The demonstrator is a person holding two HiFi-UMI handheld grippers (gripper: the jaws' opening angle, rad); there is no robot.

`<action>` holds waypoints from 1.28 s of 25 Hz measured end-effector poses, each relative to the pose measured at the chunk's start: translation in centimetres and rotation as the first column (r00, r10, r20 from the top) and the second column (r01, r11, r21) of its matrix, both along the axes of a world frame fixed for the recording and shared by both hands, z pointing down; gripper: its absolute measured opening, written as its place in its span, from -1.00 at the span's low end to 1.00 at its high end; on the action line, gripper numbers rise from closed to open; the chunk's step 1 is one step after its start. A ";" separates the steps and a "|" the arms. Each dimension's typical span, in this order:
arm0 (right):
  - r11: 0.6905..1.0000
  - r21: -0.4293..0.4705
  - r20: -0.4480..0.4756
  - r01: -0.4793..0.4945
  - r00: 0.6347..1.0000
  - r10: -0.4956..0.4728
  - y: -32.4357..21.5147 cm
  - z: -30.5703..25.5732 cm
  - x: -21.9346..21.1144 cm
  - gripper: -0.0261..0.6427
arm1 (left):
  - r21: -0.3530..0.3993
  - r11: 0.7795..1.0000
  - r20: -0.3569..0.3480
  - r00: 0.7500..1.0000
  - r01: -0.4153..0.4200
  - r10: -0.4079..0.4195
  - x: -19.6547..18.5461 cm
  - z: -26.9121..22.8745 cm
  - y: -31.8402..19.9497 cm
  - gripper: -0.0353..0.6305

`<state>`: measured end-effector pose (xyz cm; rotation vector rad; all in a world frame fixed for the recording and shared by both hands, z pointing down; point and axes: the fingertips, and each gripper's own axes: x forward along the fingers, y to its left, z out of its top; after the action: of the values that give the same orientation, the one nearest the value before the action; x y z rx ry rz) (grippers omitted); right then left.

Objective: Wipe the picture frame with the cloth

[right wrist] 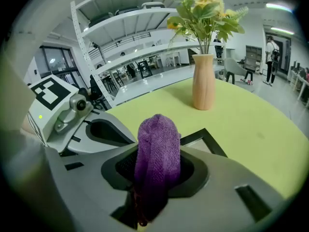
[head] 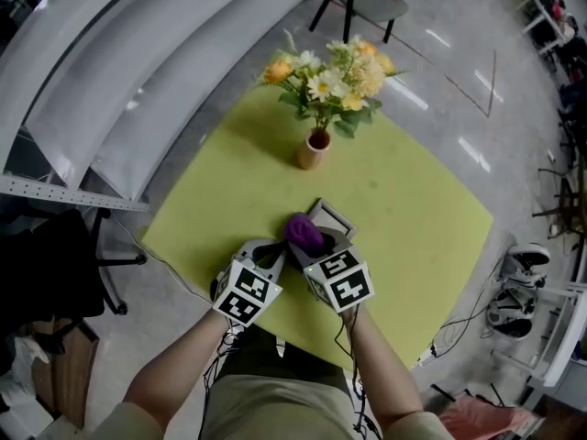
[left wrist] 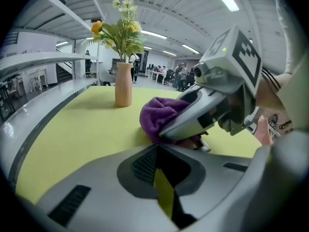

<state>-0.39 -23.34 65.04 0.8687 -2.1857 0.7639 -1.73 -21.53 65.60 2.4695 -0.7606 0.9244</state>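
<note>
Most of the picture frame [head: 332,216] is hidden under the cloth [head: 304,233] and the right gripper [head: 310,247]; only its corner nearest the vase [head: 314,149] shows. It lies on the green table [head: 413,218], near that vase. The right gripper's fingers are clamped on the one purple cloth. The left gripper [head: 272,253], beside it and farther from the vase, has its fingers nearly closed on nothing. There is one frame, one vase and two grippers.

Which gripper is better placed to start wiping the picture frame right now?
Right. The right gripper is shut on the purple cloth, with the picture frame lying just ahead of its jaws. The left gripper is shut on nothing, beside it.
</note>
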 end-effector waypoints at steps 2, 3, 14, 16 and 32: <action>1.000 -0.010 -0.008 0.010 1.000 -0.010 0.5 0.4 0.1 -0.51 | -0.001 1.000 0.008 1.000 -0.010 0.010 0.1 0.0 0.0 -0.87; 1.000 -0.017 -0.010 0.015 1.000 -0.015 0.8 0.5 0.2 -0.51 | 0.001 1.000 0.010 1.000 -0.014 0.014 0.1 0.0 0.0 -0.87; 0.994 -0.105 -0.055 0.033 0.998 -0.039 5.9 0.8 3.7 -0.53 | 0.001 1.000 0.019 1.000 -0.016 0.016 0.1 0.2 -0.2 -0.87; 0.994 -0.108 -0.060 0.014 0.998 -0.021 6.2 0.1 4.4 -0.53 | 0.008 1.000 0.031 0.999 -0.017 0.017 0.2 0.2 -0.3 -0.87; 0.948 0.229 0.084 -0.221 0.975 0.207 4.5 -16.5 10.9 -0.55 | 0.199 0.978 -0.017 0.999 0.054 -0.052 -1.4 -11.6 -1.8 -0.87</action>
<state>10.53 -18.87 48.50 1.2350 -2.2918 0.6435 -3.11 -23.32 54.02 2.6092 -0.9526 0.8501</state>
